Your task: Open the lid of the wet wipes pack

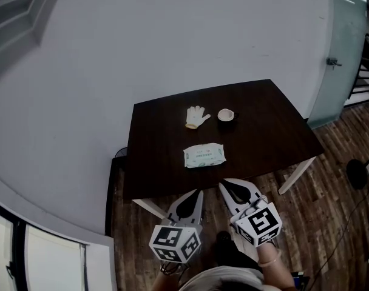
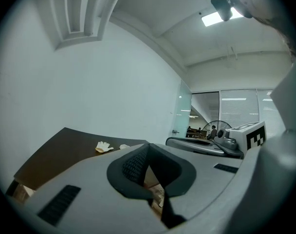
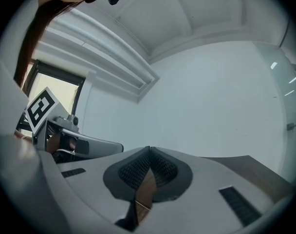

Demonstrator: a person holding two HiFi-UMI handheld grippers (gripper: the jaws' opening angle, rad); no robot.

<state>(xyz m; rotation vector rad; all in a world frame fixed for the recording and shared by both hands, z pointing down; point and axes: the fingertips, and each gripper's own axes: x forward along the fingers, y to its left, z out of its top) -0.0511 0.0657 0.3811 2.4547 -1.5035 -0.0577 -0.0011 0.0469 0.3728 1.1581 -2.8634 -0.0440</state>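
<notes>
– Head view first: where is the pale green and white soft plastic wet wipes pack (image 1: 204,155)?

– Flat on the dark brown rectangular wooden bench (image 1: 154,162), in its near half and about midway across. The left gripper (image 1: 198,193) and right gripper (image 1: 223,185) hang over the floor at the near edge, apart from the pack.

– Their jaws?

– Closed on both, pads meeting at the tips with nothing between them. Each gripper view shows that plainly.

– So what could go wrong?

– I'd worry most about sliding. The pack looks light and limp, and the bench top looks smooth. If one gripper pries at the lid while the other isn't pinning the pack, the whole thing will likely skate or lift off the top.

– And the lid itself?

– Too small to make out from here. I can't tell which way it hinges, so a gripper could catch the wrapper instead and crumple it. The jaws must also part before they arrive, or they'll just shove the pack away.

– Anything in the way?

– No. A white fabric glove (image 1: 196,116) and a small round beige bowl (image 1: 226,115) sit side by side toward the far edge, well apart from the pack.

– The room?

– Plain pale grey wall behind, brown wood plank floor (image 1: 330,217), white bench legs, a frosted teal glass door (image 1: 339,53) to the right.
</notes>
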